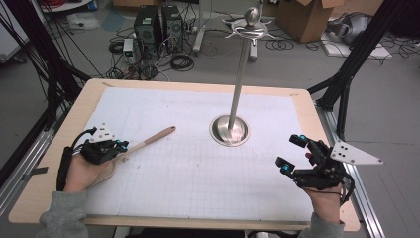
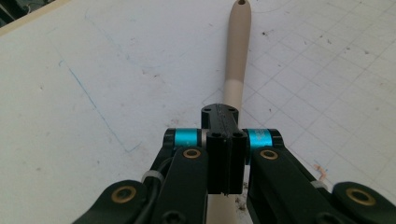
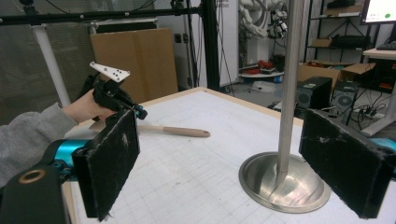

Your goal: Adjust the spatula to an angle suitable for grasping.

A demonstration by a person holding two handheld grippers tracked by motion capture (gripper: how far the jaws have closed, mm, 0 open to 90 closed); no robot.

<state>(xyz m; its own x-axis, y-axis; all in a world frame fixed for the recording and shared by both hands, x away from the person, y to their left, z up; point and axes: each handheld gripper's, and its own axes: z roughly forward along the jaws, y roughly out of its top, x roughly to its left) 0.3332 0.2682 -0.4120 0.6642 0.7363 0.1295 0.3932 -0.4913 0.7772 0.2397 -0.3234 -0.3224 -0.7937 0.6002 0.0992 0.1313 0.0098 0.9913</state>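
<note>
beige spatula [image 2: 236, 60] clamped in the left tongs [image 2: 223, 116], handle pointing away.

Spatula [image 2: 237, 56] blade mostly hidden beneath the left claw [image 2: 223, 135]

The table [image 1: 59, 198] carries one spatula [image 1: 143, 144], one metal stand [image 1: 230, 130] and one gridded white sheet [image 1: 198, 173]. Two grippers work above it, a left gripper [image 1: 121, 147] and a right gripper [image 1: 289, 152]. Each sits in one hand, so two hands count.
</note>
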